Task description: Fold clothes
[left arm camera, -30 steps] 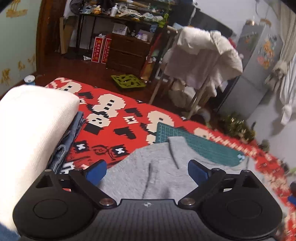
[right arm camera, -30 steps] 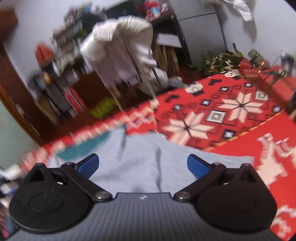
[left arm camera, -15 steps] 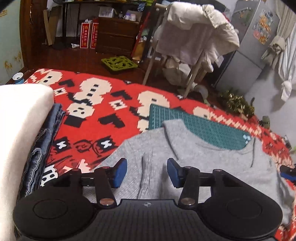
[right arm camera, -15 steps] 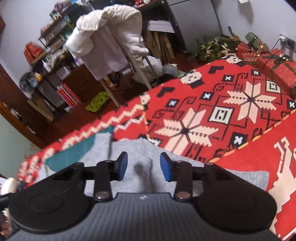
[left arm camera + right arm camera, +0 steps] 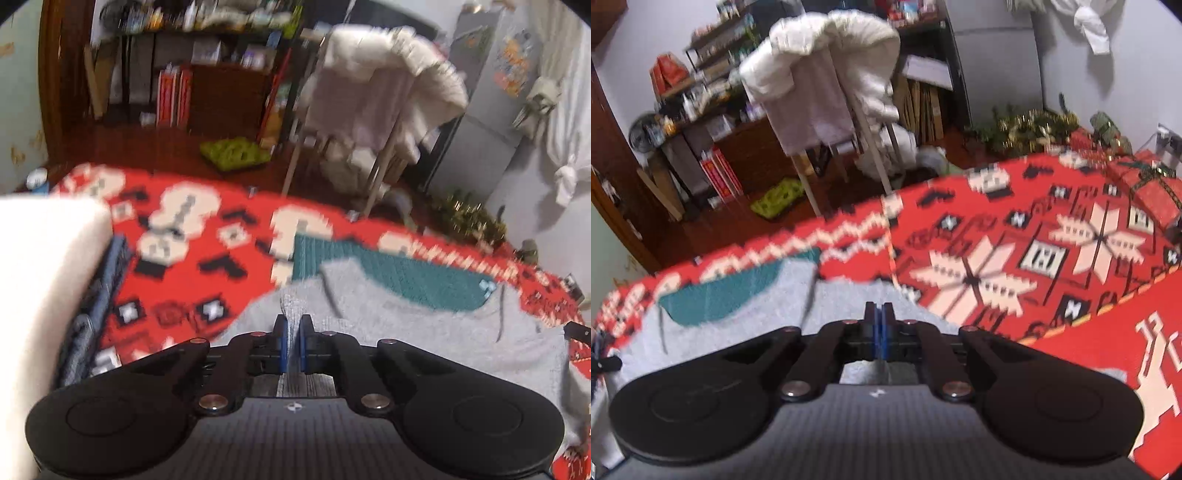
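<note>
Sweater [image 5: 424, 332] — pinched in both tools

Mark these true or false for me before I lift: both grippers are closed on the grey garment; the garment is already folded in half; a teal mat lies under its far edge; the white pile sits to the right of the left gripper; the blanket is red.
1. Both grippers are closed on the grey garment. True: left gripper and right gripper each pinch the grey garment.
2. The garment is already folded in half. False: it lies spread flat.
3. A teal mat lies under its far edge. True: teal mat.
4. The white pile sits right of the left gripper. False: white pile is on its left.
5. The blanket is red. True: blanket.
</note>
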A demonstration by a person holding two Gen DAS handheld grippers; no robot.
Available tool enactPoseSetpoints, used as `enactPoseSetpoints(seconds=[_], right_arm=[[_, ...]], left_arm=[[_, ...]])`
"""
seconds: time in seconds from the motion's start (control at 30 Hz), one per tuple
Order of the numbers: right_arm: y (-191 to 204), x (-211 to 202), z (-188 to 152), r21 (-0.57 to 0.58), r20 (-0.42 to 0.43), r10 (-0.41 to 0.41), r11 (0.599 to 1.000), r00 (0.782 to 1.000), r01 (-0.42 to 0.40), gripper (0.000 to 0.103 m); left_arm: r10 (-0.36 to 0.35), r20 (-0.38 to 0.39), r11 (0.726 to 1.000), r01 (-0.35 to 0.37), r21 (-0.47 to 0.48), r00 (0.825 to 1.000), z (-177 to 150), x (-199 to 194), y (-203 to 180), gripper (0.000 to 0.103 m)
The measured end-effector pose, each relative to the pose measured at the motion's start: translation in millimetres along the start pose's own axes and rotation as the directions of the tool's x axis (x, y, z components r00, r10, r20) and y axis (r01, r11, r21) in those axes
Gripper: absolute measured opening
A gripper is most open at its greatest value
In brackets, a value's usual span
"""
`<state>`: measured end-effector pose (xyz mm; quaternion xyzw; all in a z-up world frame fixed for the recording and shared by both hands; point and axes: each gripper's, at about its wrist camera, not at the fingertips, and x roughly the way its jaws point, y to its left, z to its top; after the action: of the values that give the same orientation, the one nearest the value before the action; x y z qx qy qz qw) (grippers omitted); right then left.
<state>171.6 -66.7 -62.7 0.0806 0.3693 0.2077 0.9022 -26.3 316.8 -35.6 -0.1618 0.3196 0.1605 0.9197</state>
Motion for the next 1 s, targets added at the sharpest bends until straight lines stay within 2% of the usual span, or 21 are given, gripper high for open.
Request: enactPoseSetpoints(seconds=[0.13,0.27,0.37,0.43,0.47,0.53,0.57,0.7,0.87,1.0], right_arm=[[1,-29,3,-0.024,0.117,0.032,0.999,0.993,-0.029,0.002],[-3,-31,6,-0.006,0.125,0.043,0.999,0.991,-0.042,0.002],[-8,-17,2,0.016,0.094,0.035,0.999,0.995,-0.037,0.002],[-11,-7,-1,0.031,0.073,0.03,0.999,0.997,-0.033,0.004],[-12,-3,-5,0.03,0.069,0.017,0.999,0.997,-0.019,0.006],[-15,3,-10,0.026,0.058,-0.006,1.0,0.998,0.004,0.02],[-18,2,-10,0.032,0.052,-0.002,0.999,0.999,0.0,0.021],[-23,-21,-8,0.051,0.008,0.04,0.998,0.999,-0.041,0.022],[-19,-55,-15,0.02,-0.109,0.079,0.997,0.991,-0.077,0.022],[-25,-81,-39,0.015,-0.179,0.05,0.999,0.983,-0.048,0.022]], left_arm=[[-0.021,0.092,0.998,0.016,0.053,0.996,1,-14,-8,0.006],[0.052,0.022,0.995,-0.053,0.084,0.998,-2,0,-11,0.007],[0.103,-0.035,0.991,-0.099,0.087,0.994,-8,14,-7,0.015],[0.13,-0.057,0.989,-0.126,0.076,0.99,-9,19,-4,0.038],[0.123,-0.059,0.991,-0.119,0.06,0.991,-9,17,-1,0.041],[0.107,-0.062,0.994,-0.105,0.029,0.992,-9,13,5,0.042],[0.097,-0.067,0.995,-0.096,0.012,0.993,-9,10,8,0.045],[0.051,-0.138,0.999,-0.052,-0.007,0.989,-12,-6,12,0.046],[0.026,-0.257,0.999,-0.017,0.037,0.966,-26,-36,7,0.046],[0.026,-0.302,0.998,-0.007,0.062,0.953,-47,-66,9,0.046]])
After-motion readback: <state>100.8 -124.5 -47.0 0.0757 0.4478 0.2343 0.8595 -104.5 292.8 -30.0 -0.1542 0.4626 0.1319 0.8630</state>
